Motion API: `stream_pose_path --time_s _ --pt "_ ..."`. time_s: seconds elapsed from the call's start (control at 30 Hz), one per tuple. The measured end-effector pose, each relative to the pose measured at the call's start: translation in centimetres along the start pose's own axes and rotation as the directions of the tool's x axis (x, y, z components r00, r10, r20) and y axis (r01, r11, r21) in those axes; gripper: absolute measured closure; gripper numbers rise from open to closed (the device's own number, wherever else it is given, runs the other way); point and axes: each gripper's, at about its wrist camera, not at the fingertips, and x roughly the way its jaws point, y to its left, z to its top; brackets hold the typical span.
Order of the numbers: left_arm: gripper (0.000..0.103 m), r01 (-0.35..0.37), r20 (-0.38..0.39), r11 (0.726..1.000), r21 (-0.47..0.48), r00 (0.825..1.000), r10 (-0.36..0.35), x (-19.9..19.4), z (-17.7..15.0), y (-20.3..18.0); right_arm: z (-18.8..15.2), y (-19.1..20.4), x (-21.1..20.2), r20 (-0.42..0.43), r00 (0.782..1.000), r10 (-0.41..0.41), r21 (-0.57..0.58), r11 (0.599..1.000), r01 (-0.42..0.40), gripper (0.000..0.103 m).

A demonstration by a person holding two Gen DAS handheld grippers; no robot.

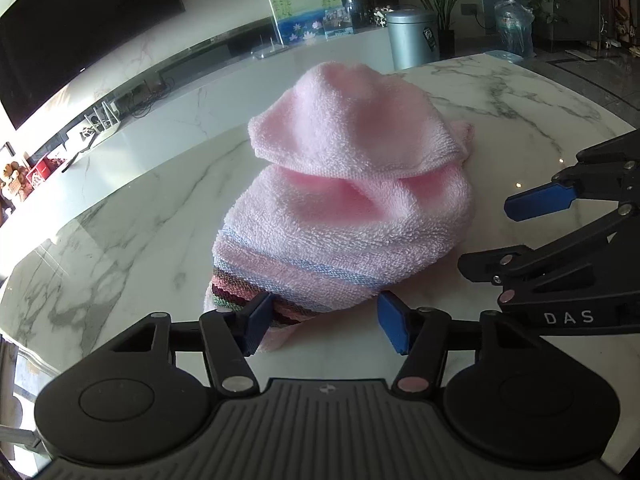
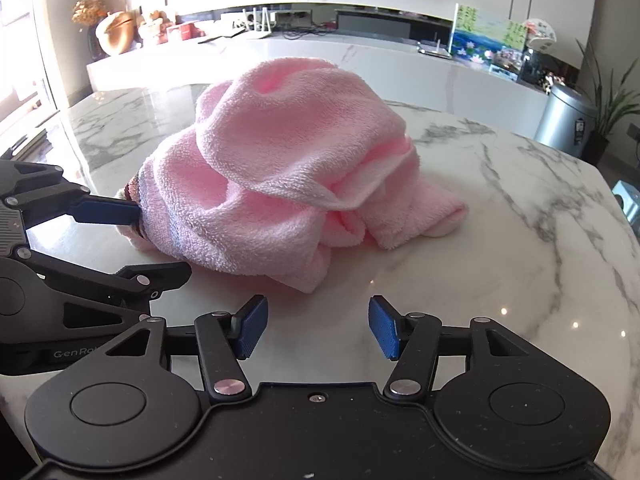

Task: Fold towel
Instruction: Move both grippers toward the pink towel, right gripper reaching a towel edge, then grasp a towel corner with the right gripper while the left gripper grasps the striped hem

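Note:
A crumpled pink towel (image 1: 344,184) with a striped end lies heaped on the marble table (image 1: 120,248). My left gripper (image 1: 325,325) stands at that striped end. Its left pad (image 1: 256,322) touches the stripes while the right pad (image 1: 394,326) stays clear, so the jaws are open around the cloth. The right wrist view shows the towel (image 2: 288,168) just beyond my right gripper (image 2: 319,326), which is open over bare marble with nothing between its pads. The left gripper (image 2: 162,240) shows there at the towel's left end, and the right gripper (image 1: 486,236) appears beside the towel in the left wrist view.
The table's curved rim (image 2: 600,184) runs close on the right. Beyond the table stand a silver bin (image 1: 412,36), a long white cabinet (image 2: 280,52), a dark TV screen (image 1: 80,32) and potted plants (image 1: 444,0).

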Motion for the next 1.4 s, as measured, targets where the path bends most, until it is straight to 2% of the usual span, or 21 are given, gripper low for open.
stream_pose_path --time_s 0.13,0.23,0.3,0.33,0.37,0.47,0.73,0.97,1.07,1.13,1.2,1.27,1.33,1.4 --pt "0.054 0.029 0.004 1.0 0.006 1.0 -0.029 0.4 0.5 0.4 0.8 0.2 0.9 -0.008 0.999 0.04 -0.048 0.998 -0.04 0.065" --pt "0.063 0.049 0.002 0.999 0.015 0.999 -0.049 0.7 0.9 0.5 1.4 0.4 1.5 -0.016 0.996 0.084 -0.062 0.994 -0.085 0.086" --pt "0.077 0.06 -0.001 0.998 0.014 0.998 -0.06 0.8 1.0 0.7 1.6 0.5 1.6 -0.017 0.995 0.1 -0.061 0.993 -0.1 0.091" --pt "0.078 0.069 -0.003 0.998 0.008 0.998 -0.069 0.9 1.1 0.9 1.6 0.7 1.5 -0.017 0.995 0.101 -0.063 0.993 -0.102 0.095" --pt "0.08 0.077 -0.005 0.997 0.003 0.997 -0.077 0.9 1.2 1.2 1.6 0.7 1.4 -0.017 0.995 0.103 -0.063 0.993 -0.104 0.095" --pt "0.092 0.094 -0.005 0.996 -0.012 0.996 -0.094 0.8 1.3 1.9 1.8 0.5 1.1 -0.023 0.995 0.101 -0.042 0.994 -0.102 0.096" --pt "0.096 0.065 -0.011 0.997 -0.048 0.998 -0.065 0.4 1.7 3.6 1.9 -1.4 -1.5 -0.03 0.997 0.068 0.0 0.998 -0.068 0.1" --pt "0.096 0.034 -0.005 0.997 -0.064 0.999 -0.034 -0.8 1.9 4.6 1.0 -3.9 -4.4 -0.039 0.999 0.01 0.058 0.998 -0.008 0.1" --pt "0.097 0.025 0.001 0.997 -0.066 1.0 -0.025 -1.4 2.0 4.9 0.6 -3.9 -5.1 -0.024 0.999 0.028 0.069 0.997 -0.026 0.099" --pt "0.097 0.018 0.001 0.998 -0.067 1.0 -0.018 -1.8 2.0 5.1 0.6 -3.3 -5.3 -0.017 0.999 0.037 0.046 0.998 -0.036 0.092" --pt "0.097 0.009 0.002 0.998 -0.069 1.0 -0.009 -2.0 2.2 5.4 0.6 -2.5 -5.3 -0.017 0.999 0.05 0.024 0.998 -0.05 0.092" --pt "0.098 -0.001 0.004 0.998 -0.067 1.0 0.001 -2.1 2.3 5.8 0.7 -1.8 -5.3 -0.019 0.998 0.068 0.004 0.998 -0.068 0.085" --pt "0.098 -0.014 0.004 0.998 -0.057 1.0 0.014 -2.2 2.4 6.2 0.7 -1.1 -5.0 -0.02 0.997 0.077 -0.013 0.997 -0.077 0.062" --pt "0.098 -0.024 0.003 0.998 -0.05 1.0 0.024 -2.1 2.7 6.6 0.8 -0.2 -4.7 -0.006 0.997 0.08 -0.049 0.996 -0.08 0.06"
